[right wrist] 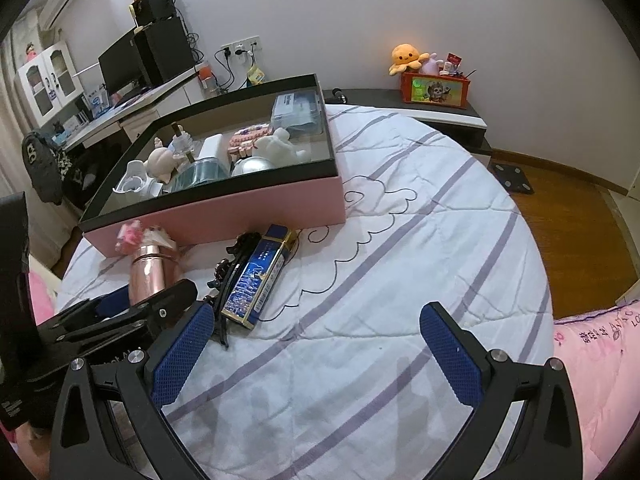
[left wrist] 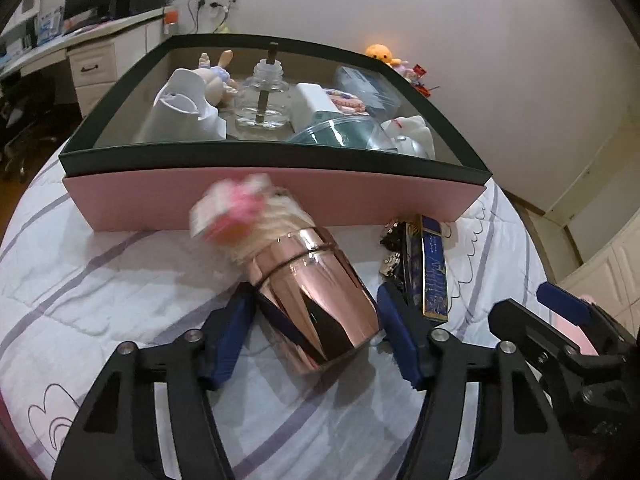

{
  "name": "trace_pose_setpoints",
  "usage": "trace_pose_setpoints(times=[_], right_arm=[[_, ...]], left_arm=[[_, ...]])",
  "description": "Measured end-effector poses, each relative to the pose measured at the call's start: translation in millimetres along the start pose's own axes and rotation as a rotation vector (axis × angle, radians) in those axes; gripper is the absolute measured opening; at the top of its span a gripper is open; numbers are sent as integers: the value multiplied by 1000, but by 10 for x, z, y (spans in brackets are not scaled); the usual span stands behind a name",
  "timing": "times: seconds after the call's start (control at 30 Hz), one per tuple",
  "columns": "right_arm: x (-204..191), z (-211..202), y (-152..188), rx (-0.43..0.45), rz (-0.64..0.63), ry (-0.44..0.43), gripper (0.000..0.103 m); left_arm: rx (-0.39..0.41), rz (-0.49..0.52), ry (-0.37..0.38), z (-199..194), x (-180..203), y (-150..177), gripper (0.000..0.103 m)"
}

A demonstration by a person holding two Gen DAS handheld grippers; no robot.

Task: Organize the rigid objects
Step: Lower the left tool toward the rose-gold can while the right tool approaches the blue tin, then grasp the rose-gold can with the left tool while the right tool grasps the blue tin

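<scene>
Left gripper pinches the tilted cup for lifting into the box; right gripper spread, idle.

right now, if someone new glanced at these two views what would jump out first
The shiny rose-gold metallic cup with a pink-and-cream frilly decoration on top sits between the fingers of the left gripper, tilted over the white striped quilt. Just behind it lies the big pink box with a dark rim, crowded with small items. The right gripper is open over bare quilt, beside a blue patterned flat box.
</scene>
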State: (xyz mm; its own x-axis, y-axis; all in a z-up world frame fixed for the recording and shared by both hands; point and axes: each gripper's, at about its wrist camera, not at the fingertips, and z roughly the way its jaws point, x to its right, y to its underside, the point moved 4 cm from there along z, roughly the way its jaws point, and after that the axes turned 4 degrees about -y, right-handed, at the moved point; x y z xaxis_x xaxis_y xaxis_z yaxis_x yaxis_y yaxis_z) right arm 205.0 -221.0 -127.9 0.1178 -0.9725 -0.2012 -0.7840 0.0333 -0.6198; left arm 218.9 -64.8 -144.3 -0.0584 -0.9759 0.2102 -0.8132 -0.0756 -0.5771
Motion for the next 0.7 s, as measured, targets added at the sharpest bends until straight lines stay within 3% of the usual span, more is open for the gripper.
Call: trace_pose_setpoints(times=[0.17, 0.37, 0.5, 0.6, 0.7], right_arm=[[-54, 73, -4, -8, -12, -2, 103], [-122, 200, -40, -6, -9, 10, 103], [-72, 299, -83, -7, 3, 44, 97], [-50, 371, -68, -32, 5, 27, 84], [-108, 375, -60, -27, 4, 10, 82]], left_arm=[[1, 8, -9, -79, -104, 21, 59], [8, 23, -55, -66, -153, -10, 64], [7, 27, -52, -26, -160, -31, 65], [10, 29, -32, -43, -174, -21, 63], [8, 24, -21, -71, -200, 4, 60]])
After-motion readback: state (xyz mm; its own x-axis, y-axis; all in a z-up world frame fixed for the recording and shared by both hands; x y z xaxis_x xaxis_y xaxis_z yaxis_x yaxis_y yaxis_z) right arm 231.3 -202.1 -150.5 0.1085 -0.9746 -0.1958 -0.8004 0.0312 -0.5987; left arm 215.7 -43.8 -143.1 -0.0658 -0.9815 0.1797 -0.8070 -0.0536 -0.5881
